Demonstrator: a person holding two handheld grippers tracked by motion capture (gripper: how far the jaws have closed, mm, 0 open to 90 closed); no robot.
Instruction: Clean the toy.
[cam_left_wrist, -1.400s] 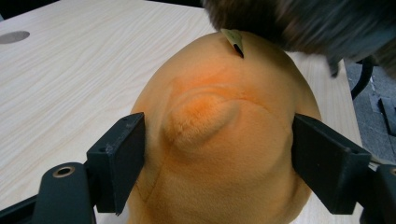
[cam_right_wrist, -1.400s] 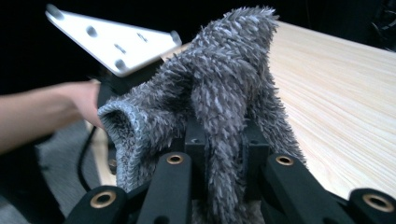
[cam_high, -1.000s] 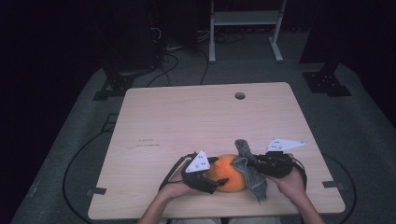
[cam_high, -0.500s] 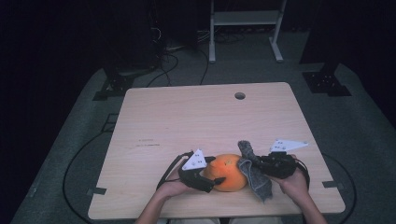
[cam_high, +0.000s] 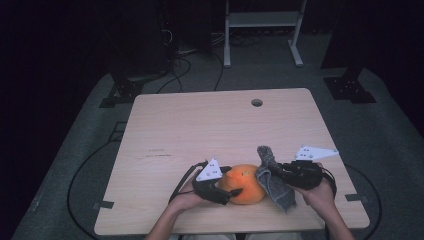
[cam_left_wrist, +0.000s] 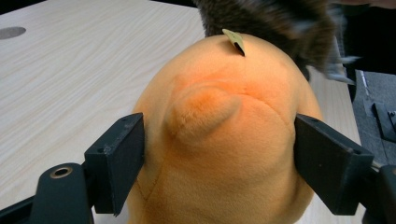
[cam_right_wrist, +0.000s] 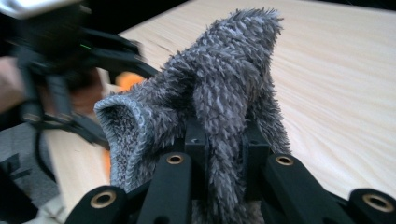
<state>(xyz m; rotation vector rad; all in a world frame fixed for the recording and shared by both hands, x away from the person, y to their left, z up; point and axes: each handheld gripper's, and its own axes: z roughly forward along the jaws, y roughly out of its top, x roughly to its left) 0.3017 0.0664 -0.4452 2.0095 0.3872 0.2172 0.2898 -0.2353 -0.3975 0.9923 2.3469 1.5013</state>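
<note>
**A:** Where does the round orange plush toy (cam_high: 243, 183) sit?

**B:** On the pale wooden table (cam_high: 210, 125), near its six o'clock edge. The left gripper (cam_left_wrist: 219, 154) comes at it from nine o'clock, and its jaws are clamped on the toy's two sides.

**A:** And the right gripper (cam_high: 280, 172)?

**B:** At the toy's three o'clock. Its jaws are pressed together on a fuzzy grey cloth (cam_right_wrist: 219, 116), which drapes against the toy's right side.

**A:** Any containers?

**B:** I see none on the table.
</note>
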